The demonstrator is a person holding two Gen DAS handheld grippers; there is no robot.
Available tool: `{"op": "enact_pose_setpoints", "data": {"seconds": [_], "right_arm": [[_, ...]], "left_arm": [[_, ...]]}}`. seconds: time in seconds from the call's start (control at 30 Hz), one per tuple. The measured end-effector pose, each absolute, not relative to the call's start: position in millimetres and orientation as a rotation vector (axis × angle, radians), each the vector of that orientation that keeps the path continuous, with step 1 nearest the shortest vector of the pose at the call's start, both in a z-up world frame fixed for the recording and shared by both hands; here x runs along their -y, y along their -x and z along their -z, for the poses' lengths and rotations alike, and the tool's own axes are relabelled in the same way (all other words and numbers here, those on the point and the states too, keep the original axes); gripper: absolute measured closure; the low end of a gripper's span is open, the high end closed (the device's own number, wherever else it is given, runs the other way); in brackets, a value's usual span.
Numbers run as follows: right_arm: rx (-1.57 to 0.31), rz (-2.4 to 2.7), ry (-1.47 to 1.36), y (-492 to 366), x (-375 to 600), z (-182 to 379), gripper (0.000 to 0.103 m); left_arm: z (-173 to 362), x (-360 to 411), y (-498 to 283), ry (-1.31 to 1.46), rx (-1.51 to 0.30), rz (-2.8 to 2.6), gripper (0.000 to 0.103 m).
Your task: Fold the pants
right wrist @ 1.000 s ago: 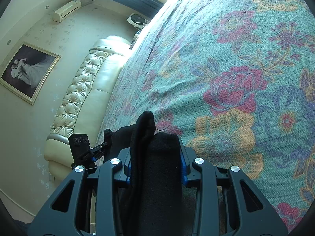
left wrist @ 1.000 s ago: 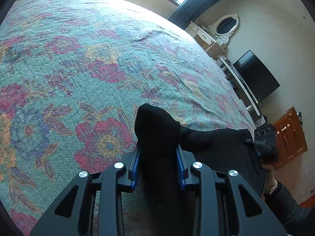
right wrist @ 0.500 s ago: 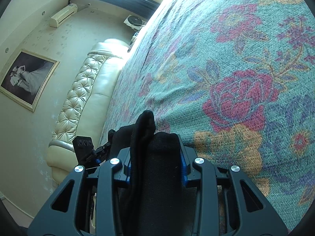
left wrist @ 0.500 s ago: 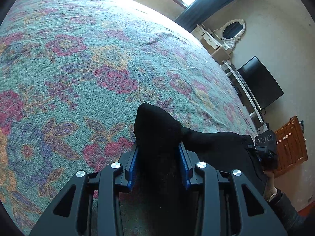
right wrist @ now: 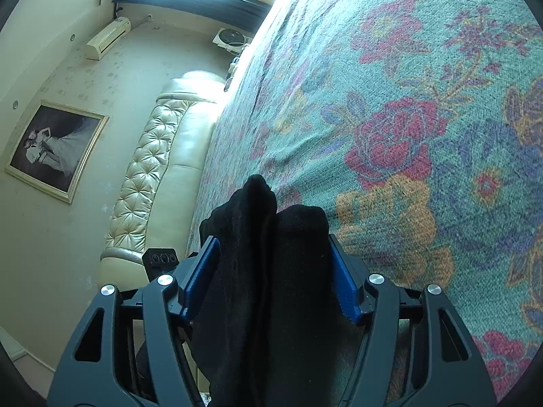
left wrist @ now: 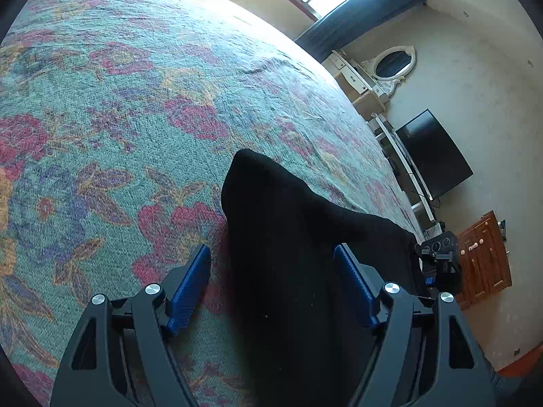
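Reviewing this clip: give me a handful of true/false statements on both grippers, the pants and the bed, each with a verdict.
1. The left gripper has its jaws spread, with a gap between its left pad and the black pants. True.
2. The right gripper is empty. False: bunched black fabric of the pants fills the space between its blue pads.
3. The pants are light blue denim. False: they are black.
4. The pants lie over a floral bedspread. True.
5. The dark TV screen shows in the right wrist view. False: it shows in the left wrist view; the right wrist view shows a framed picture and a tufted headboard.
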State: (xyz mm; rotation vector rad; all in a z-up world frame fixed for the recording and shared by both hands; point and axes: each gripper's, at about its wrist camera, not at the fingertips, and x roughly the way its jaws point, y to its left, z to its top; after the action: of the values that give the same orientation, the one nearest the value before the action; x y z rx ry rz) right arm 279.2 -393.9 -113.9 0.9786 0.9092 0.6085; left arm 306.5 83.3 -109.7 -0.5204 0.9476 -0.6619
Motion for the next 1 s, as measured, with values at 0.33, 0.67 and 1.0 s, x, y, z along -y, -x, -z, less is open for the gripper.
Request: {"op": "enact_pose_setpoints", "data": {"seconds": [0.33, 0.67, 1.0], "right_arm": [[-0.939, -0.682, -1.066, -199.8, 398.3, 123.2, 0.036], [-0.919, -0.682, -1.106, -174.2, 388.6, 122.4, 0.027], [-1.010, -0.575, -0.965, -177.7, 366.3, 114.2, 0.060]], "left_arm": [[114.8, -100.1, -231.0, 0.614, -0.943, 0.710, 0.028], [113.7, -89.1, -194.0, 0.644, -0.961, 0.662, 0.021], [112.5, -69.4, -189.2, 0.556, -0.955, 0.630, 0.019]]}}
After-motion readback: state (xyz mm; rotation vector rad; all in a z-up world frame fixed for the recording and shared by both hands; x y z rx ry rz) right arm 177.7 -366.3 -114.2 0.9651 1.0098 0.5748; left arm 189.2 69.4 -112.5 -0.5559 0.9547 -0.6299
